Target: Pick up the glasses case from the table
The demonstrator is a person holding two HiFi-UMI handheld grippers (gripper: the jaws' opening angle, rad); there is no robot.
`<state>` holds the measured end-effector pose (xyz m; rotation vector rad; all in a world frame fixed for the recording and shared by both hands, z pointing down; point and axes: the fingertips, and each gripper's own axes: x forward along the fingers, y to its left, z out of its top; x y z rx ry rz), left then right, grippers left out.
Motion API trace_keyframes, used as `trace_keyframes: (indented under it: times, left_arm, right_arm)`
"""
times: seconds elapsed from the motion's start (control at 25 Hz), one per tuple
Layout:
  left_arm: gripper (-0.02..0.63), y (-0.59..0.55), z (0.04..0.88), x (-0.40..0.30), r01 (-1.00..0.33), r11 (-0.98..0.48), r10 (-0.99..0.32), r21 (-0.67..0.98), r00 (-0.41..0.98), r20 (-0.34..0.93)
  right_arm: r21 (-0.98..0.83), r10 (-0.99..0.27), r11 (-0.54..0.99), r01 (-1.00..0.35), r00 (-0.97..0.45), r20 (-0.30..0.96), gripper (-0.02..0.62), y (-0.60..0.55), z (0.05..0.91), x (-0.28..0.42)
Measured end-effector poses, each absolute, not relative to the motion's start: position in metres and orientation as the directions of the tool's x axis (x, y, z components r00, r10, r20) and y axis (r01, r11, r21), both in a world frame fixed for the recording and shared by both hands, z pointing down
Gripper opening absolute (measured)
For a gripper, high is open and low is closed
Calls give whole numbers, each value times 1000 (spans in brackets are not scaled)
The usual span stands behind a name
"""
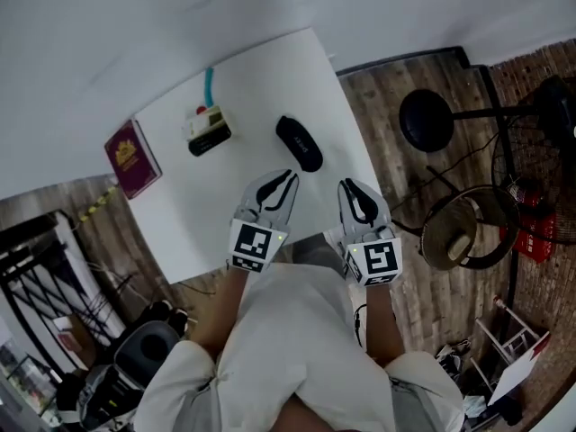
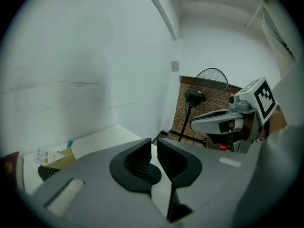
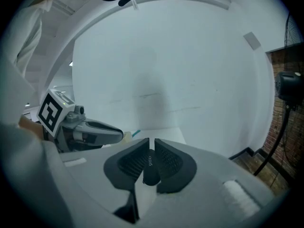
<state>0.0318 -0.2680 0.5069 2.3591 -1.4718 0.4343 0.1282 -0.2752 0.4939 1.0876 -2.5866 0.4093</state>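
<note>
Head view steeply above table, near; tool views low, level, sharing tabletop

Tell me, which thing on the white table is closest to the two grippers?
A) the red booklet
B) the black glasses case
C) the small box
B: the black glasses case lies just ahead of the left gripper and right gripper; the red booklet and small box sit farther left.
</note>
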Motion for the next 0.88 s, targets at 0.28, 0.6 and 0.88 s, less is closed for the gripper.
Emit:
trace_keyframes:
  times: [0.28, 0.6, 0.88]
  left_arm:
    - [96, -283, 545, 33, -933, -333, -797, 139, 357, 487]
    - [171, -296, 587, 40, -961, -243, -770, 133, 275, 575]
    - [253, -304, 623, 40, -979, -148, -742, 141, 204, 639]
  right_arm:
    - [-154, -590, 696, -701, -681, 434, 38, -288, 521, 128]
    - [-175, -547, 711, -681, -692, 472, 38, -296, 540, 129]
    - [-198, -514, 714, -671, -695, 503, 38, -296, 556, 127]
